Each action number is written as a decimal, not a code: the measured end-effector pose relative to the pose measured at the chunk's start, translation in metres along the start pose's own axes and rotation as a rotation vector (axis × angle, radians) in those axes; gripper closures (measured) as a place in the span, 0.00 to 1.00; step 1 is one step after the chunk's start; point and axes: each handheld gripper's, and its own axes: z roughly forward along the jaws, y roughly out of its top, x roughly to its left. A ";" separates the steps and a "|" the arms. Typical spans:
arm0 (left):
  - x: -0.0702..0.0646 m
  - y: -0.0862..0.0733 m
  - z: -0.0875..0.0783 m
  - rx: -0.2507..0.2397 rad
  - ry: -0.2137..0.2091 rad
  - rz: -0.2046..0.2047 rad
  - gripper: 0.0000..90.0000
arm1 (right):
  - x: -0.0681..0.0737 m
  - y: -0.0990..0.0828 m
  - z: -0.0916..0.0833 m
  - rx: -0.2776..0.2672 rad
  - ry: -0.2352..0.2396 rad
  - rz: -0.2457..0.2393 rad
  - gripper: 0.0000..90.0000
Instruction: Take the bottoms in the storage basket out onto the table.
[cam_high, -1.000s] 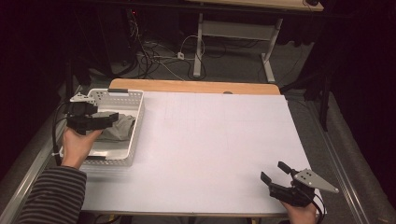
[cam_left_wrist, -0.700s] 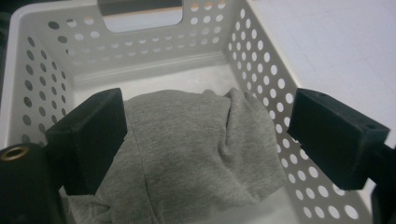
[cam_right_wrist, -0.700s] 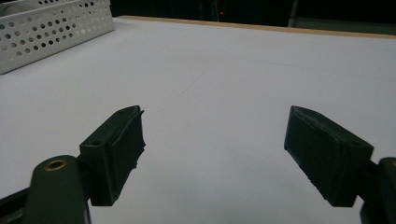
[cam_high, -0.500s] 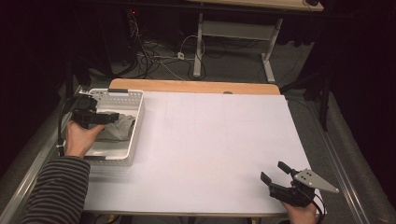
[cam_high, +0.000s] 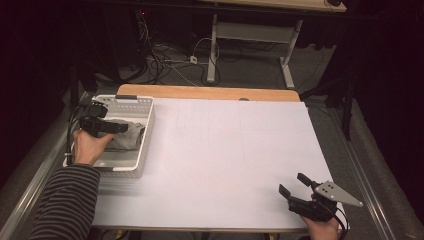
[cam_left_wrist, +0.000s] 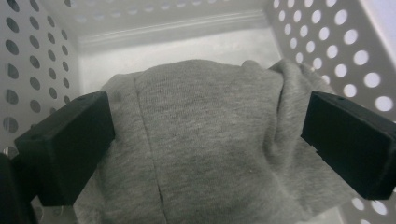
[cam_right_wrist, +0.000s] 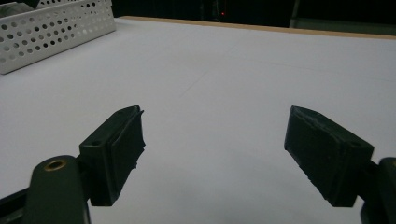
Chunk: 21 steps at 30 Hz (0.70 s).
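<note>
A crumpled grey cloth (cam_high: 131, 138) lies in a white perforated basket (cam_high: 148, 131) at the table's left edge. My left gripper (cam_high: 125, 128) hangs low inside the basket, pointing right, held by a hand in a striped sleeve. In the left gripper view the left gripper (cam_left_wrist: 205, 144) is open, its jaws wide apart on either side of the cloth (cam_left_wrist: 210, 107), with the basket's walls (cam_left_wrist: 28, 56) around it. My right gripper (cam_high: 292, 184) rests near the table's front right corner. It is open (cam_right_wrist: 212, 149) with nothing between its jaws.
A white sheet covers the table (cam_high: 230, 150), with a wooden strip (cam_high: 210, 92) along the far edge. In the right gripper view the basket (cam_right_wrist: 56, 32) stands far off at the upper left. Cables (cam_high: 170, 65) and desk legs lie on the floor behind.
My left gripper has sunk a little lower into the basket, closer to the grey cloth. The right gripper has stayed where it was.
</note>
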 end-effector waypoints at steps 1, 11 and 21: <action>0.001 0.000 0.003 0.017 0.003 -0.003 0.02 | 0.000 0.000 0.000 0.000 0.001 0.000 0.23; 0.004 0.002 0.015 0.094 0.005 -0.012 0.00 | 0.000 0.000 0.000 0.000 0.005 -0.001 0.23; 0.000 0.003 0.025 0.144 0.044 0.012 0.00 | 0.000 0.000 0.000 0.002 0.007 -0.002 0.23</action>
